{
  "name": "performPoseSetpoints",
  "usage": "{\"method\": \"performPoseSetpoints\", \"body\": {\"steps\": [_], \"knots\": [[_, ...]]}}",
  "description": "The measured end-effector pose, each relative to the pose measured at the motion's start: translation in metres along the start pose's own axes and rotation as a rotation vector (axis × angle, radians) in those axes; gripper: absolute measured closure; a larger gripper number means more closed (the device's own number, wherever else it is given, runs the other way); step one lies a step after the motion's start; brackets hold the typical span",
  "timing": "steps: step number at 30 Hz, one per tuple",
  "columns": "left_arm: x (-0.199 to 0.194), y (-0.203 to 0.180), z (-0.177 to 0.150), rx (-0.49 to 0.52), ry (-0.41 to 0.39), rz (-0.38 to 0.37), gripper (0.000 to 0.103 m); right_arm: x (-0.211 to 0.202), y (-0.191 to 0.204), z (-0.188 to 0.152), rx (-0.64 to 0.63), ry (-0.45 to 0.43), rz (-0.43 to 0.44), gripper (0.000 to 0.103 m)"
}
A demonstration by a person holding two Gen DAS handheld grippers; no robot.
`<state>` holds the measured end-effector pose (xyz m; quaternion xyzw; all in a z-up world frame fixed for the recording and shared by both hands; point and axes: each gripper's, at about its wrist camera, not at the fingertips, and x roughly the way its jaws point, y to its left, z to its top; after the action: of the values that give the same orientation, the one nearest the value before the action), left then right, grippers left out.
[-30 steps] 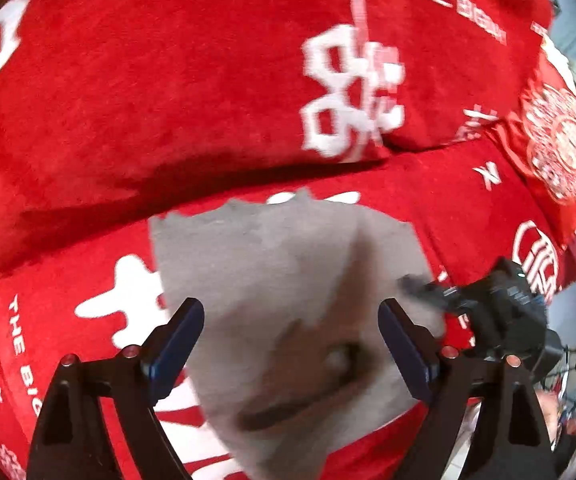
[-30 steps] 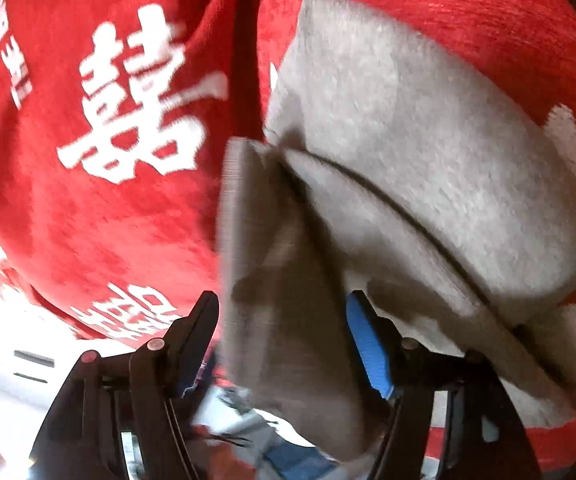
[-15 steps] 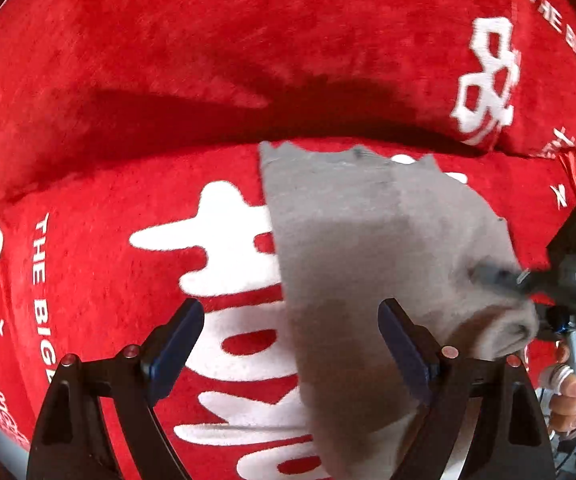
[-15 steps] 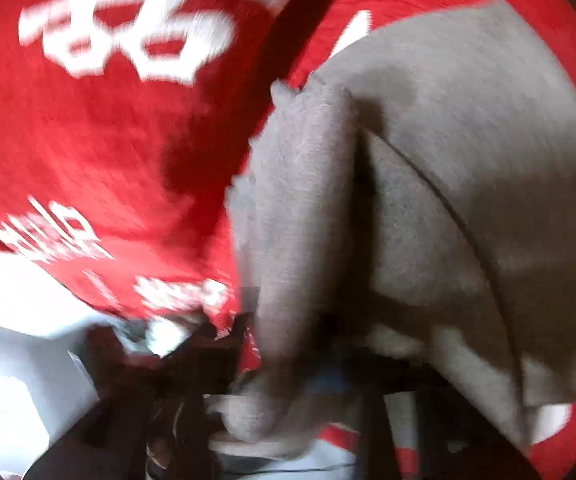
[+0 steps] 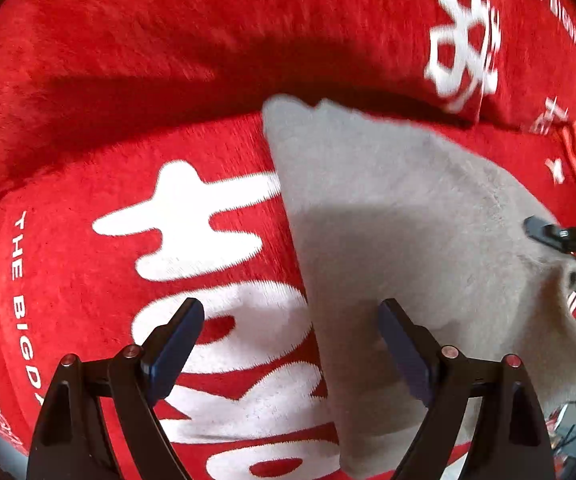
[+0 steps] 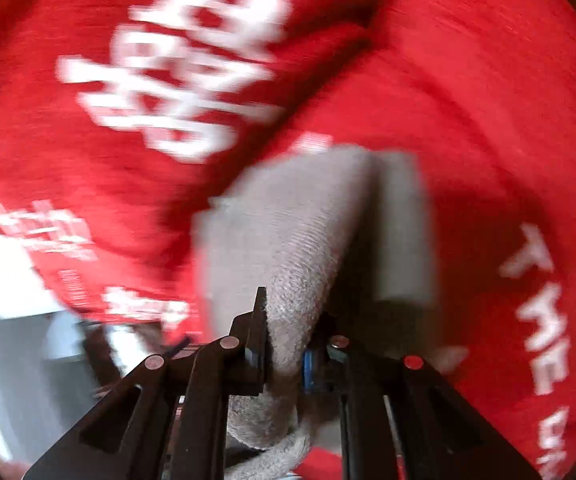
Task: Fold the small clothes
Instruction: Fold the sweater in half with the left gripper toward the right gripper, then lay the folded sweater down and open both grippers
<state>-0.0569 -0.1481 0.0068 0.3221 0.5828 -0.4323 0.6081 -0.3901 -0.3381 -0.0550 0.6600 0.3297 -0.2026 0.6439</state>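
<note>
Grey garment [image 5: 400,216] lies on the red blanket [image 5: 128,240], long axis running away; my right fingers [image 6: 284,344] have just closed, pinching its near corner; left fingers [image 5: 292,344] hang wide over its left edge.

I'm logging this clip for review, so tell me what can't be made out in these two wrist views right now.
- Soft grey fleece garment: left wrist view, its lower end cut off by the frame edge; garment type unclear.
- Right gripper: shut on the garment; right wrist view, the bunched fabric hides the pads' faces.
- Red plush cover with white lettering: right wrist view, motion blur makes the lettering unreadable.
- Left gripper: open above the garment's edge; left wrist view, contact can't be judged.
</note>
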Motion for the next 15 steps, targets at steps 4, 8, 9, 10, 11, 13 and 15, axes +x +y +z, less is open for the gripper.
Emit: {"method": "performPoseSetpoints", "body": {"steps": [4, 8, 9, 10, 11, 13, 15], "knots": [[0.006, -0.004, -0.008, 0.010, 0.005, 0.012, 0.014, 0.002, -0.021, -0.007, 0.021, -0.001, -0.119, 0.083], [0.008, 0.002, -0.014, 0.007, 0.027, 0.047, 0.014, -0.006, -0.010, -0.016, 0.001, 0.001, -0.188, 0.079], [0.007, 0.004, -0.016, 0.001, 0.032, 0.053, 0.014, -0.011, 0.001, -0.019, -0.012, 0.008, -0.201, 0.079], [0.006, 0.005, -0.018, -0.002, 0.033, 0.056, 0.014, -0.016, 0.006, -0.024, -0.029, 0.012, -0.211, 0.079], [0.005, 0.006, -0.020, -0.004, 0.033, 0.057, 0.014, -0.023, 0.011, -0.027, -0.044, 0.011, -0.207, 0.077], [0.003, 0.005, -0.026, -0.005, 0.037, 0.055, 0.014, -0.037, 0.024, -0.042, -0.087, 0.000, -0.171, 0.073], [0.003, 0.003, -0.034, -0.002, 0.044, 0.051, 0.014, -0.045, 0.038, -0.055, -0.125, -0.001, -0.150, 0.056]]}}
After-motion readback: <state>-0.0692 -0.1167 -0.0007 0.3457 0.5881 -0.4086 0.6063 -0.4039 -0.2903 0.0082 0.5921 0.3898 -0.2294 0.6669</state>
